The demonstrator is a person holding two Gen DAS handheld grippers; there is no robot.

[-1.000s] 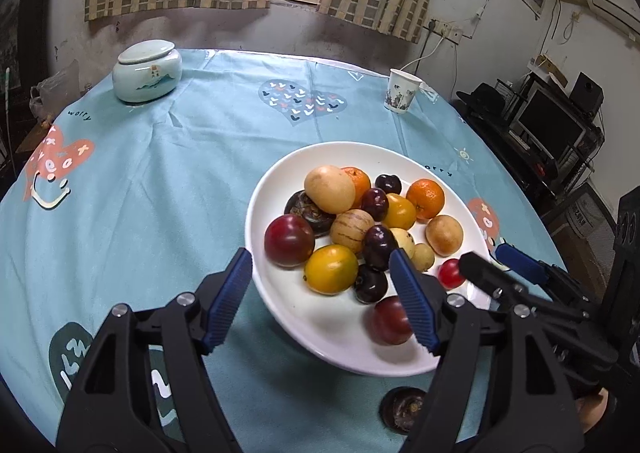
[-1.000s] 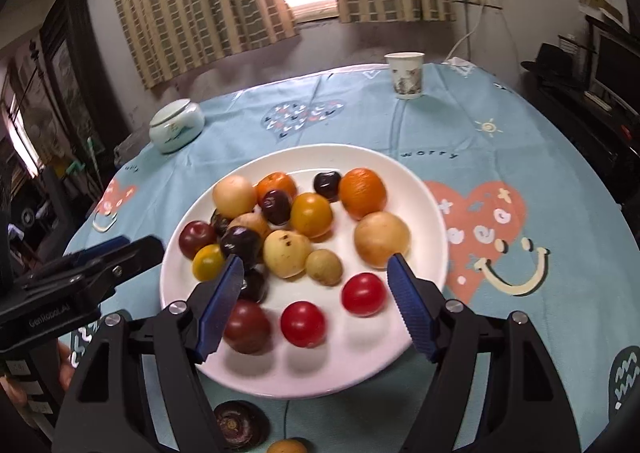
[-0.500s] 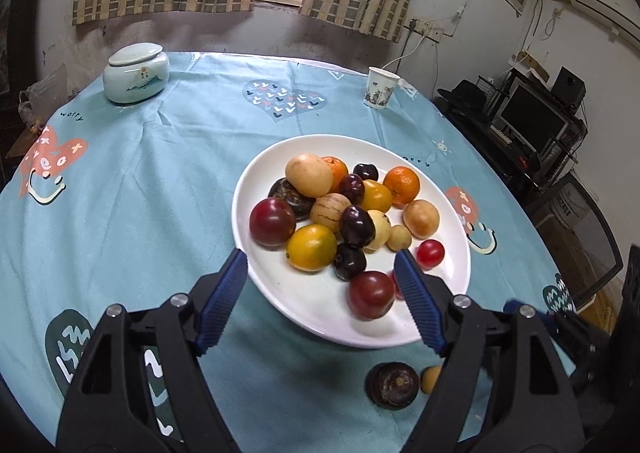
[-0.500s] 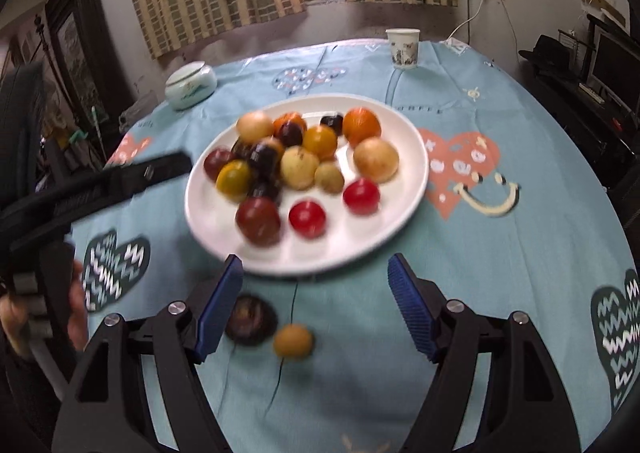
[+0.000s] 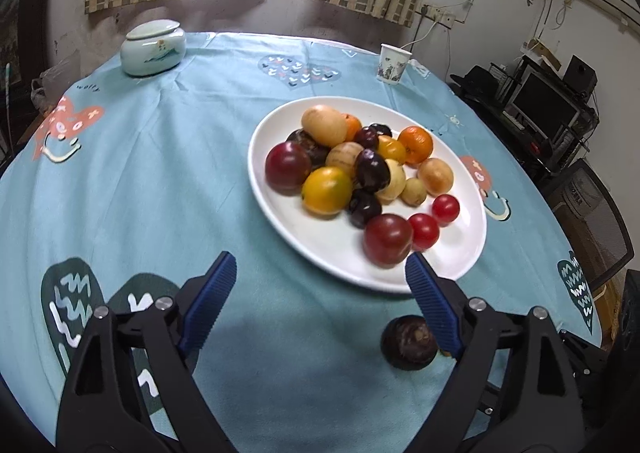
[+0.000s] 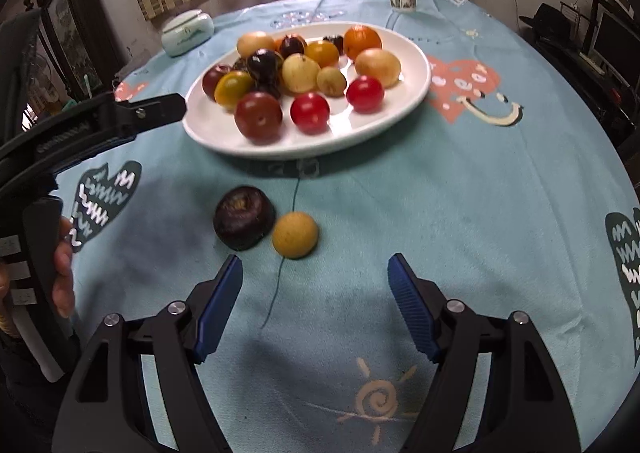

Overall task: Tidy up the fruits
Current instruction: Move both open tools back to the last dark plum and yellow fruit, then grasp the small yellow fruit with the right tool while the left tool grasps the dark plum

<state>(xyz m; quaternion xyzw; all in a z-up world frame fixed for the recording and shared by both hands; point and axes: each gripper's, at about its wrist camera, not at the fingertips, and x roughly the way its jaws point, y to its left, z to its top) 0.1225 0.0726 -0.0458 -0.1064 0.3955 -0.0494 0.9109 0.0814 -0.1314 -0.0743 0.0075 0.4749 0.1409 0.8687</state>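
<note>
Both hand-held grippers gape wide, holding nothing. Just ahead of the right hand-held gripper [image 6: 314, 275] lie a dark mangosteen [image 6: 244, 218] and a yellow fruit [image 6: 295, 235], touching. The left hand-held gripper's [image 5: 318, 273] right finger hides that yellow fruit. Beyond them, the white plate [image 6: 216, 133] carries piled fruit.

Left gripper [image 5: 316, 277] jaws spread wide, nothing between the pads, tilted down. Right gripper [image 6: 314, 279] same: wide apart, nothing held. Person's left hand [image 6: 62, 273] wraps the left gripper's handle.
</note>
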